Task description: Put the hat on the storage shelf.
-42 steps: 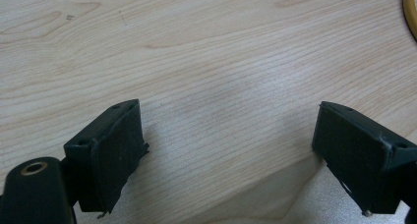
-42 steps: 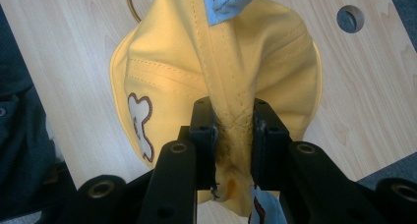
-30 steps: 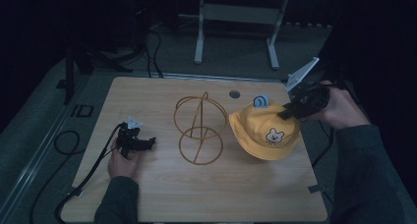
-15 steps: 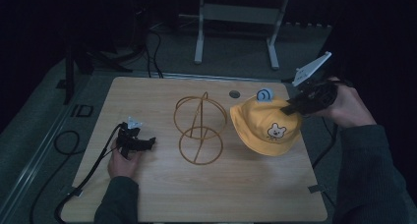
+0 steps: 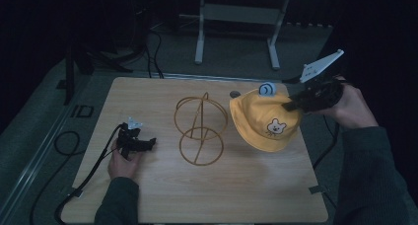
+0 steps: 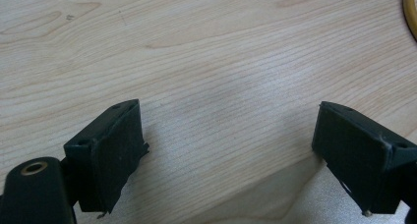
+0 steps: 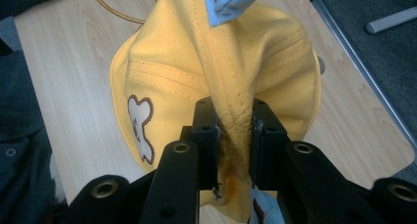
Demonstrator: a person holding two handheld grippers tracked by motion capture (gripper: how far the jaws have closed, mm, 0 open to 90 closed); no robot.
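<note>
yellow hat (image 5: pixel 263 122) now higher off table (image 5: pixel 148 195)

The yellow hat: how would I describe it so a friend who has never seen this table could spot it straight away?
Start at the wooden table and find the gold wire stand near its middle. Just to its right, the yellow hat hangs lifted, pinched by the right gripper. It is the one soft, bright cloth thing, with a small bear patch and a blue ear on top.

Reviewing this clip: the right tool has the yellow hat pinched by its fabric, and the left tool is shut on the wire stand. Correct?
Not quite. The left tool is open with nothing between its jaws, resting apart from the wire stand, as the left gripper view shows. The right tool does pinch the yellow hat by its fabric.
</note>
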